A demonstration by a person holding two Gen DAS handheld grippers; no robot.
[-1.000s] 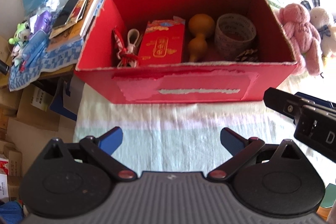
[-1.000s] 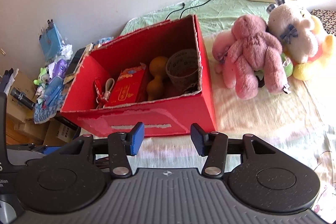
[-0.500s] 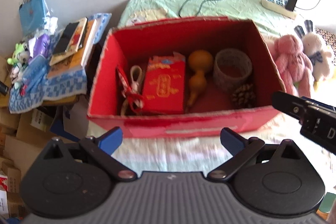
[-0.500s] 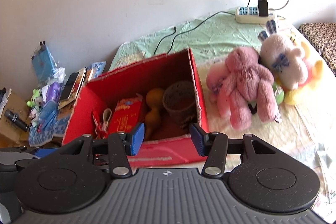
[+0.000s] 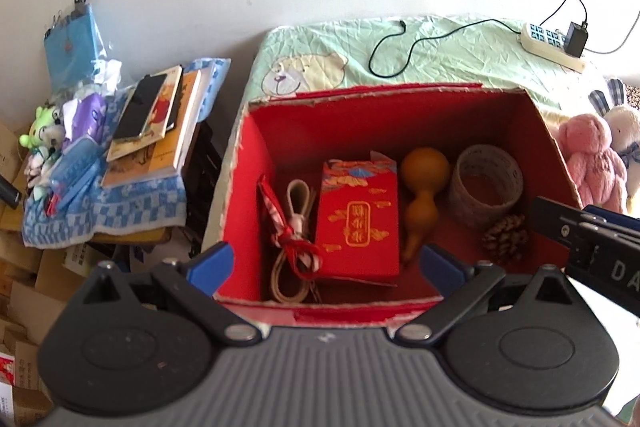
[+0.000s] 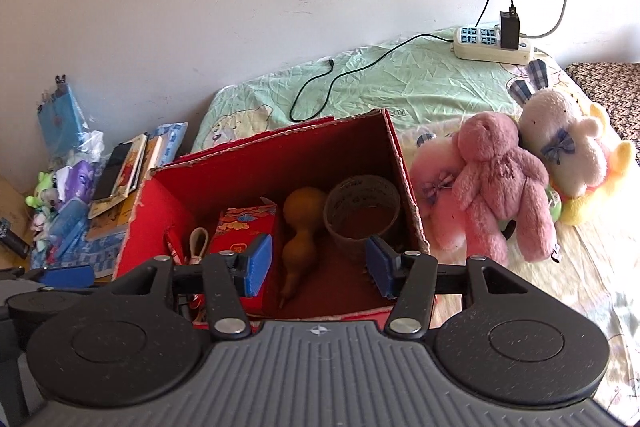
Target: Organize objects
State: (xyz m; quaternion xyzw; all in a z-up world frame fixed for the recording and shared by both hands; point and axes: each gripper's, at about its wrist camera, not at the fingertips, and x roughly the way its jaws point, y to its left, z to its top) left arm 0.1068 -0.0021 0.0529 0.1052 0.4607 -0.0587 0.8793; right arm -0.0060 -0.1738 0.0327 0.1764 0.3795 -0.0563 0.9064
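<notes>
Progress looks partial. Red cardboard box (image 5: 400, 187) sits mid-frame on the bed (image 6: 400, 75) and already holds a red printed packet (image 5: 358, 223), a smooth tan gourd (image 5: 420, 195), a woven cylindrical basket (image 5: 486, 187), a scaly pinecone (image 5: 506, 237) and a looped cord with red ribbon (image 5: 294, 227). Box rim is torn and ragged. Likely left: pink plush bear (image 6: 496, 183) and white plush bunny (image 6: 560, 147), lying on the bed right of the box, touching each other. Left gripper (image 5: 324, 267) jaws wide open, empty, over the near wall. Right gripper (image 6: 318, 265) jaws open, empty, hanging above the box interior.
</notes>
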